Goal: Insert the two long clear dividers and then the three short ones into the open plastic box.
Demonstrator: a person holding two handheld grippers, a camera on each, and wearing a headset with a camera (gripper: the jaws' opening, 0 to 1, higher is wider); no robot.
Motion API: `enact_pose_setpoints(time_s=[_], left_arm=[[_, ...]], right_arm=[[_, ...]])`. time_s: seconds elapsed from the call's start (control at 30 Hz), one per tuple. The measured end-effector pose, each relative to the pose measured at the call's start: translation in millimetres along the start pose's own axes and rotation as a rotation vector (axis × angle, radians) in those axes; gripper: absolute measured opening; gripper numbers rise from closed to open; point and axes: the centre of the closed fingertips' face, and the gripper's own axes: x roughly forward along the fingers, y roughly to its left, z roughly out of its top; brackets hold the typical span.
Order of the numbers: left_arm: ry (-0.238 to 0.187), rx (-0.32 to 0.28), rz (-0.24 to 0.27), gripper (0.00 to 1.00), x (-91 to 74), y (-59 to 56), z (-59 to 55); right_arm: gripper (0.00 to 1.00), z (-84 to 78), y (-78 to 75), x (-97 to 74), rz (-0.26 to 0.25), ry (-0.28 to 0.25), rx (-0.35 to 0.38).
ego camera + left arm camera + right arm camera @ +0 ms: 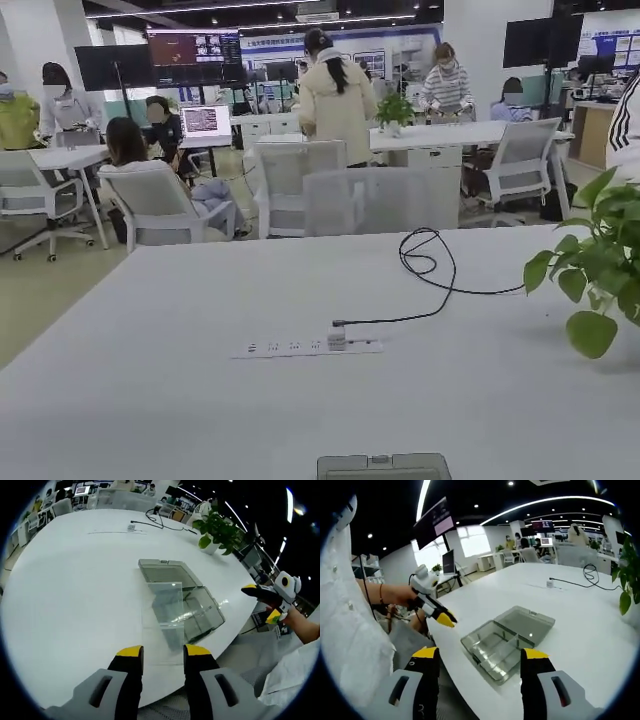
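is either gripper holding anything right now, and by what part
The left gripper looks to hold a clear divider by its near end, with the side edges between the jaws. The right gripper is open and holds nothing.

We see the box [492, 650] on the table [150, 380] near its front edge, its lid [530, 625] lying open behind it, the power strip [300, 347] and cable [430, 265] farther back, the plant [600, 270] to the right, and chairs [330, 200] behind the table.
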Motion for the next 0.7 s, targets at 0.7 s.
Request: enact_pose_setpoints(time_s=[0.7], left_arm=[[-0.171, 0.065, -0.197, 0.3, -3.6, -84.0, 36.5]], right_arm=[[0.26, 45.0, 32.3, 56.3, -0.041, -0.055, 0.274]])
